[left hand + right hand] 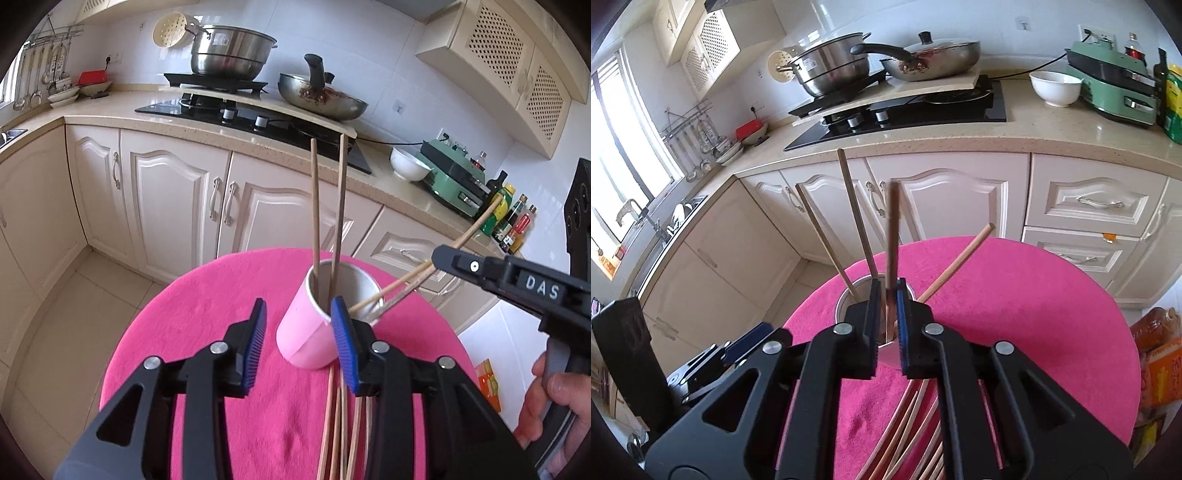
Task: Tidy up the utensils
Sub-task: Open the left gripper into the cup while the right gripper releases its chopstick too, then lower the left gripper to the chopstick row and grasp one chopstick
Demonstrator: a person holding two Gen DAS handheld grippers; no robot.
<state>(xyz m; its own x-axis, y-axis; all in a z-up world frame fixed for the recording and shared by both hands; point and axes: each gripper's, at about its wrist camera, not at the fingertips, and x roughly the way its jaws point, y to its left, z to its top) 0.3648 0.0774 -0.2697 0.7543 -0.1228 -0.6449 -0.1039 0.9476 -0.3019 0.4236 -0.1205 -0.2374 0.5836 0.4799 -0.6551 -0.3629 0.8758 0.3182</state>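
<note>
L jaws: left gripper (299, 343) is spread wide and pinches nothing. It sits near the pink cup (306, 332), w/ its right pad at the cup's rim; I cannot tell if it touches.
L purpose: probably it waits beside the cup to steady it, or to take the next stick.
Loose chopsticks (334, 424): they lie flat on the pink cloth (207, 314), on the near side of the cup, under both grippers. Not yet sorted.
Cup: upright at the cloth's middle, mouth up, so sticks can drop in from above.
Upright chopsticks (315, 206): two stand inside, leaning on the left wall, because the cup is wider than they are.
R jaws: right gripper (887, 317) is nearly pressed together, w/ a thin gap. One blurred chopstick (892, 236) stands between the pads, lower end in the cup. Whether the pads press it I cannot tell.
R purpose: held over the rim so the stick goes in end first.
Leaning chopstick (960, 258): already in the cup, tilted to the right.
</note>
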